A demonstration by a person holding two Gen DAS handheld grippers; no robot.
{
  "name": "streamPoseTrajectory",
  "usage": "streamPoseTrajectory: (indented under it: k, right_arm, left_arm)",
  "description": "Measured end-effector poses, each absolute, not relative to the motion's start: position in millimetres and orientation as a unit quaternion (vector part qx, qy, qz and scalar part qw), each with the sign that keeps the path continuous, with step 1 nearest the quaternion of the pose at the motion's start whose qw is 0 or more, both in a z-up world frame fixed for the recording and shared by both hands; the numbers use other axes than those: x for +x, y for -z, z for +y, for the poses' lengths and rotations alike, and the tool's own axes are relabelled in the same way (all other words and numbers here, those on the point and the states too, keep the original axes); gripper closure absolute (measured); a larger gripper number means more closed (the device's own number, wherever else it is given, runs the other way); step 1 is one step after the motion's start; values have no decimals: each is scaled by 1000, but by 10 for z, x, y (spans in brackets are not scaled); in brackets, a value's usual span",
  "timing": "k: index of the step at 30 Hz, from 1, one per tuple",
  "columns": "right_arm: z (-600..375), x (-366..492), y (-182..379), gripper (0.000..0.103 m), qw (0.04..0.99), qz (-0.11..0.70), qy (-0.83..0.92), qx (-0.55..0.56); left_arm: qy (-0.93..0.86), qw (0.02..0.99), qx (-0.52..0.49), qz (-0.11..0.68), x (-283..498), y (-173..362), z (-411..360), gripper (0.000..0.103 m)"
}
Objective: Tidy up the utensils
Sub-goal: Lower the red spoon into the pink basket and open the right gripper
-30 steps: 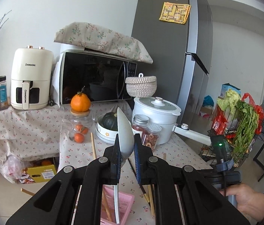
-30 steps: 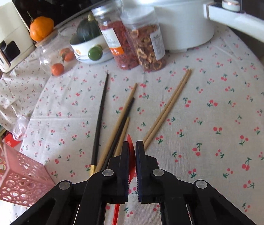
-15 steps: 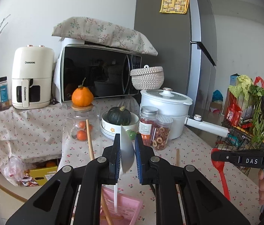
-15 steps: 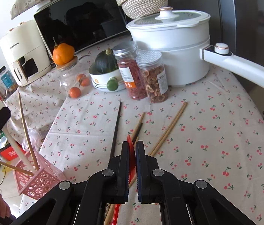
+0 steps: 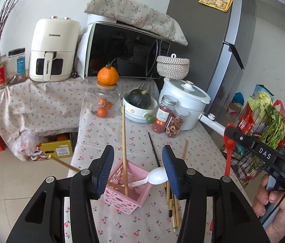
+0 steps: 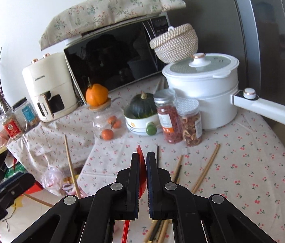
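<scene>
Pink basket at the near left corner of the table, and my left jaws have let the white spoon go.

Nearest me, my left gripper [image 5: 138,170] has just been spreading its jaws; the white spoon [image 5: 156,177] lies between them, free on the left side, its bowl just beside or touching the right pad, its handle down in the pink basket [image 5: 129,197], which stands close to the table's left edge with a wooden chopstick [image 5: 123,147] upright inside. My right gripper [image 6: 142,168] is clenched on the red spoon [image 6: 140,158], lifted above the table [image 6: 253,162]. Loose chopsticks [image 6: 207,167] lie mid-table; bare cherry-print cloth spreads to the right. Jars [image 6: 191,121], bowl and white pot [image 6: 203,89] crowd the far edge.
</scene>
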State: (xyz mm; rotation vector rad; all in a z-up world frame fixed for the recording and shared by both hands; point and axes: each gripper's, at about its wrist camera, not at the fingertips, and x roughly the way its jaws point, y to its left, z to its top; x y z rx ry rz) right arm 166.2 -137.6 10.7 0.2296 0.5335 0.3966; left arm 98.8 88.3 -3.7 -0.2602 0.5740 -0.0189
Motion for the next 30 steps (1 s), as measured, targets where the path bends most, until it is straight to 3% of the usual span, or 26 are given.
streamPoseTrajectory:
  k: [16,30]
  right_arm:
    - [-425,1368,-459,98,981,100,-125,110]
    - [20,1496,32,95,989,119,-75,47]
  left_arm:
    - [-9,952,-136,273,481,-198,1529,49]
    - [-19,944,-157,289,618,-116,1790,47]
